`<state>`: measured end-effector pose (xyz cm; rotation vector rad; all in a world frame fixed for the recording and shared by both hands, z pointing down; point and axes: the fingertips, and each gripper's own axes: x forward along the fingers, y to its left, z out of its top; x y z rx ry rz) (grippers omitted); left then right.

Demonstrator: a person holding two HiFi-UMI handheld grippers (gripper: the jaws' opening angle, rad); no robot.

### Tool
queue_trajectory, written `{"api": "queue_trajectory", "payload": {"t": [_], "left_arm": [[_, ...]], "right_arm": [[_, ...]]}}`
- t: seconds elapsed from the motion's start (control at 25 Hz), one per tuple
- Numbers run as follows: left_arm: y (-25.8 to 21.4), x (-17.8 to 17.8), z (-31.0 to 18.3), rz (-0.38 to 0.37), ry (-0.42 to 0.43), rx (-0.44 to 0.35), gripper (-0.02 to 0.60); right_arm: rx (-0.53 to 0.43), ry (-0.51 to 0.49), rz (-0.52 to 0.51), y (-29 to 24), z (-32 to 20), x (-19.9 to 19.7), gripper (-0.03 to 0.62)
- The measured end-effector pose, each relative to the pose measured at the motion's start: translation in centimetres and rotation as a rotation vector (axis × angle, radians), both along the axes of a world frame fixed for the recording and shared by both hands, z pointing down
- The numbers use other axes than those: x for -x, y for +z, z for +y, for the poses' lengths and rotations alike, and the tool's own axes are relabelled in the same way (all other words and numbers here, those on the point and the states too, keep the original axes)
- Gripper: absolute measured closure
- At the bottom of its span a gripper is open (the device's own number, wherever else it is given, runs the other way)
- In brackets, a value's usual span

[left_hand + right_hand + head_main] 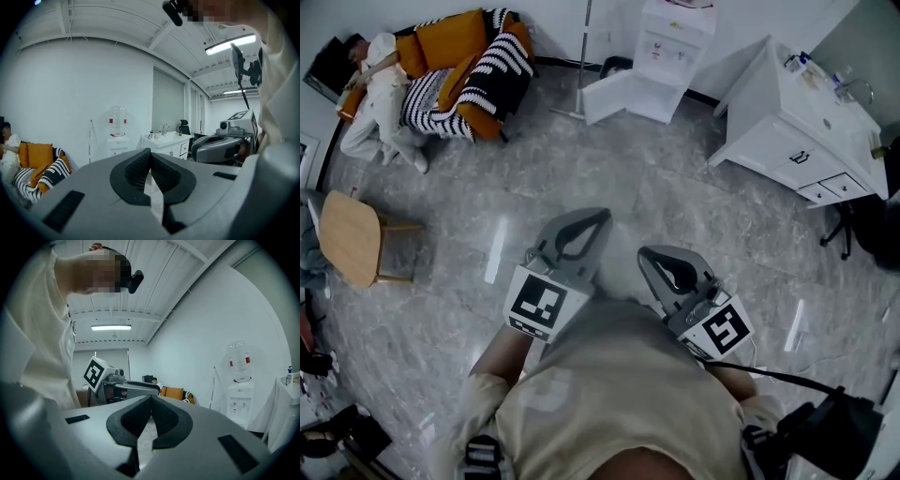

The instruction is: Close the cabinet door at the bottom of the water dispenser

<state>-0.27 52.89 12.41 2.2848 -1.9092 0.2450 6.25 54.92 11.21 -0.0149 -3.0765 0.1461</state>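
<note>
Facing the far water dispenser (677, 42), the person is holding the left gripper (586, 220) and right gripper (661, 258) closed, empty, well apart from it; its cabinet door (615, 97) is hanging open leftward, likely awaiting approach and a push.

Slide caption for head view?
Left gripper and right gripper, shut, far from water dispenser, its cabinet door open.

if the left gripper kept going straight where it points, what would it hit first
Nothing close: bare floor lies ahead of the left gripper. Beyond, its line seems to reach the left end of the white sink cabinet, right of the water dispenser; depth unclear.
</note>
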Motion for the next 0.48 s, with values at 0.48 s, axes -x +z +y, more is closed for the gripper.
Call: {"api": "queue_trajectory", "payload": {"t": [0.48], "left_arm": [[0.5, 9.5, -0.8, 0.010, 0.036, -0.031, 0.591]], "right_arm": [[-0.021, 0.023, 0.016, 0.0, 0.1, 9.6, 0.583]]}}
